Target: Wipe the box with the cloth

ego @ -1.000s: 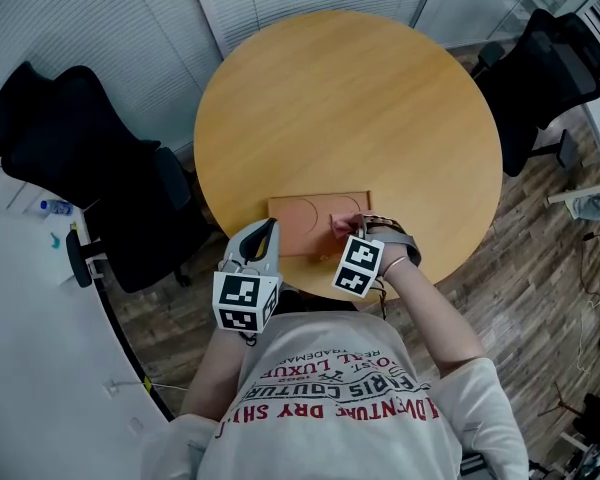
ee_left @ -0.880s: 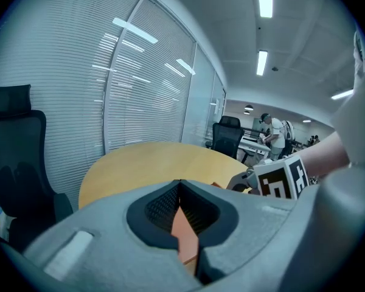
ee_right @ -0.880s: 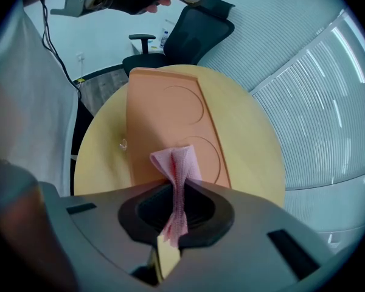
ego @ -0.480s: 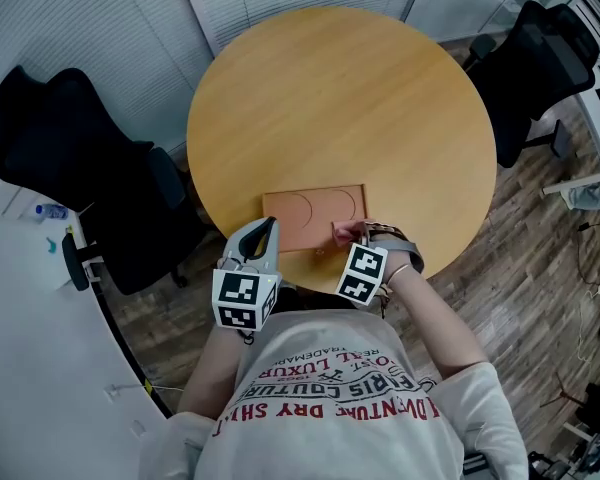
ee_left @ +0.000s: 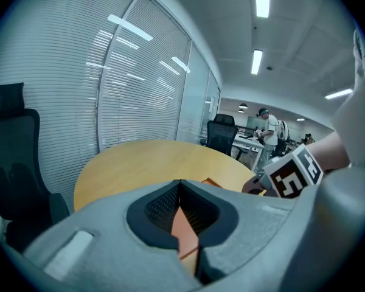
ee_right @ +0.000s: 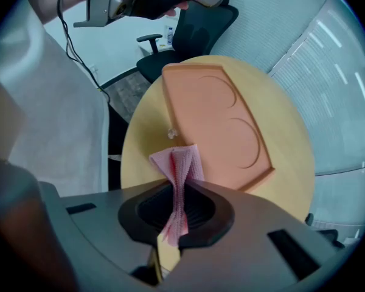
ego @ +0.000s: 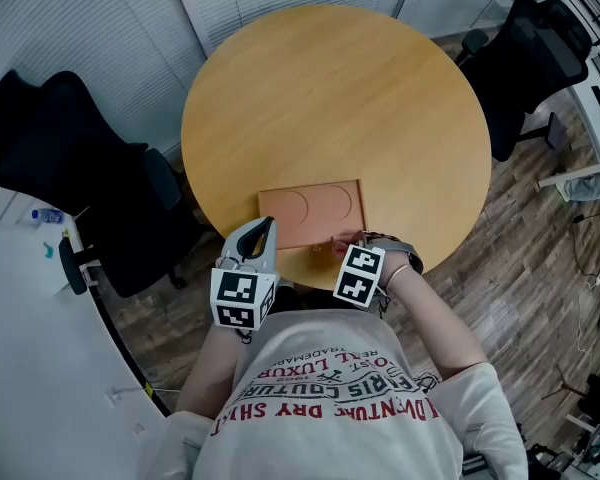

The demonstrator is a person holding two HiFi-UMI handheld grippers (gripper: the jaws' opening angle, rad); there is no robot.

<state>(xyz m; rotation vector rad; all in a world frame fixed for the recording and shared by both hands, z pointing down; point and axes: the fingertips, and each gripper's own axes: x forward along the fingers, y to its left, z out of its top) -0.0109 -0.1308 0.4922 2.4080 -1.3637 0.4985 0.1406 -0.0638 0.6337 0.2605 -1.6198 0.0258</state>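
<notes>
A flat orange box (ego: 310,211) with two round recesses lies near the front edge of the round wooden table (ego: 330,98). My right gripper (ego: 346,246) is shut on a folded pink cloth (ego: 340,242), and the cloth's free end rests at the box's near right edge. In the right gripper view the cloth (ee_right: 177,174) stands pinched between the jaws of the right gripper (ee_right: 177,193), with the box (ee_right: 216,123) just beyond it. My left gripper (ego: 264,228) hovers at the box's near left corner, shut and holding nothing. The left gripper view shows a strip of box (ee_left: 185,224) below the left gripper (ee_left: 180,185).
Black office chairs stand at the left (ego: 70,158) and at the back right (ego: 530,58) of the table. A small clear bit (ee_right: 170,133) lies on the table by the box's near edge. Blinds cover the far wall. A person stands in the office behind (ee_left: 269,126).
The right gripper has drawn the cloth back across the box's right part to its near edge. The left gripper has stayed put.
</notes>
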